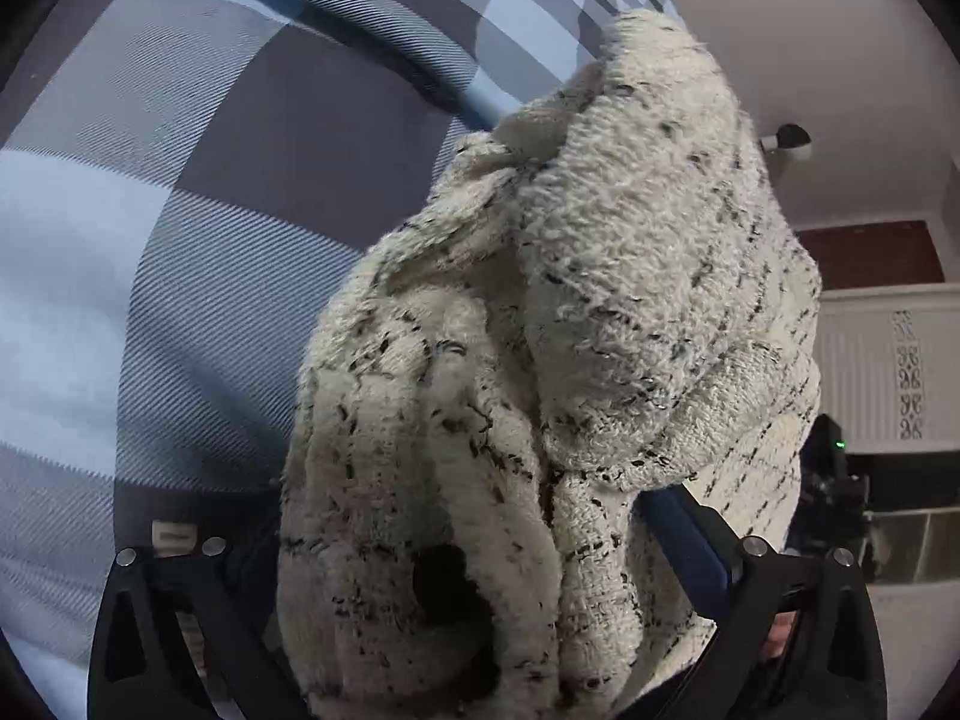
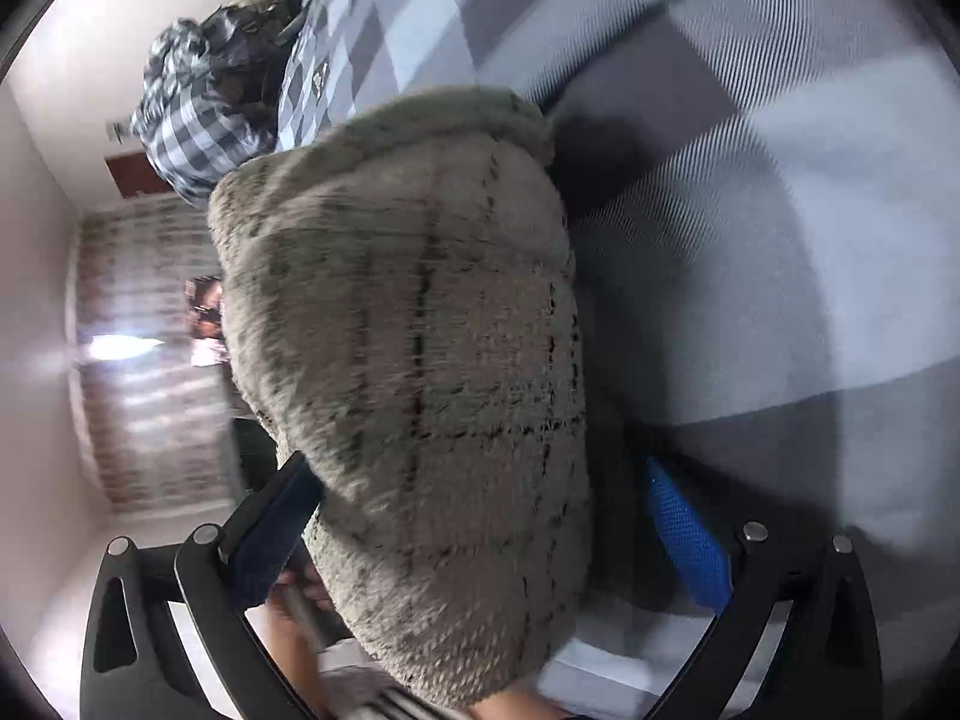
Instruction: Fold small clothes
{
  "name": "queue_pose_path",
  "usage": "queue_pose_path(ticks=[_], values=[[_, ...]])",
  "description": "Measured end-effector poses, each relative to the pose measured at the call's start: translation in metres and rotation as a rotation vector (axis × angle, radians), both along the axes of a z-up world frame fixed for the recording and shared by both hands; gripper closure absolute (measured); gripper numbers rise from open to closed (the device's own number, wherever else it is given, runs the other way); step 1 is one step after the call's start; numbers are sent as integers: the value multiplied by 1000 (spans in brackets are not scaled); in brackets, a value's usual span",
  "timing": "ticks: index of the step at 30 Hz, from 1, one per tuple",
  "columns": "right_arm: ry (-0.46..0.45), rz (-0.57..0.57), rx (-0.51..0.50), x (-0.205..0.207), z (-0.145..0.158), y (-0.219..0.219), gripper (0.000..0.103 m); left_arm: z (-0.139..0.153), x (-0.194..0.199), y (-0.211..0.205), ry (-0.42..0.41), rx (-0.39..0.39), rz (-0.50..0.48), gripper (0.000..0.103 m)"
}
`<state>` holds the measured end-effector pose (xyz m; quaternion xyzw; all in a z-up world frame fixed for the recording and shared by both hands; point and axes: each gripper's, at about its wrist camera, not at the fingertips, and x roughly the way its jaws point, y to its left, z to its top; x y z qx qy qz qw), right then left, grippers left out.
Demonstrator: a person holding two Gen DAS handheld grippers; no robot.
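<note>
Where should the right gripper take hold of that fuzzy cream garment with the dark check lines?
Judging by the right wrist view, the cream garment hangs bunched between the right gripper fingers, over the checked bedspread. Its lower hem edge near the fingers looks flattest and thinnest, so pinch there, coming from below and straight in, rather than at the bulky folded top.

1. A grey, white and blue checked bed cover (image 1: 180, 210) fills the bed.
2. A crumpled checked cloth (image 2: 192, 114) lies at the bed's far edge.
3. A patterned curtain (image 2: 138, 372) hangs beyond.
</note>
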<state>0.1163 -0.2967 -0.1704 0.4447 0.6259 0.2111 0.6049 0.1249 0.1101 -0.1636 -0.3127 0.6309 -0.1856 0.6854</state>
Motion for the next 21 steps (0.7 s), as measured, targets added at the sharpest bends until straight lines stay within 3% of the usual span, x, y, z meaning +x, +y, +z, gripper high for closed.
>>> queue_pose_path(ticks=[4, 5, 6, 8, 10, 12, 17, 21], values=[[64, -19, 125, -5, -14, 3, 1, 0, 3, -6, 10, 20, -15, 0], [72, -16, 146, -5, -16, 4, 1, 1, 4, -8, 11, 25, -20, 6], [78, -10, 157, -7, -14, 3, 1, 3, 4, -10, 11, 10, -30, 20], [69, -2, 140, -5, -9, 5, 3, 9, 4, -11, 18, 11, -28, 30], [-3, 8, 87, -3, 9, 5, 18, 17, 2, -13, 9, 20, -34, 44], [-69, 29, 34, -5, 30, 9, 25, 29, -2, -13, -17, 29, -20, 58], [-205, 24, -10, -14, 66, 12, 31, 83, -14, -23, -177, 37, 19, 62], [-353, 5, -32, 9, 104, 3, 31, 108, 6, -32, -276, 16, 39, 63]])
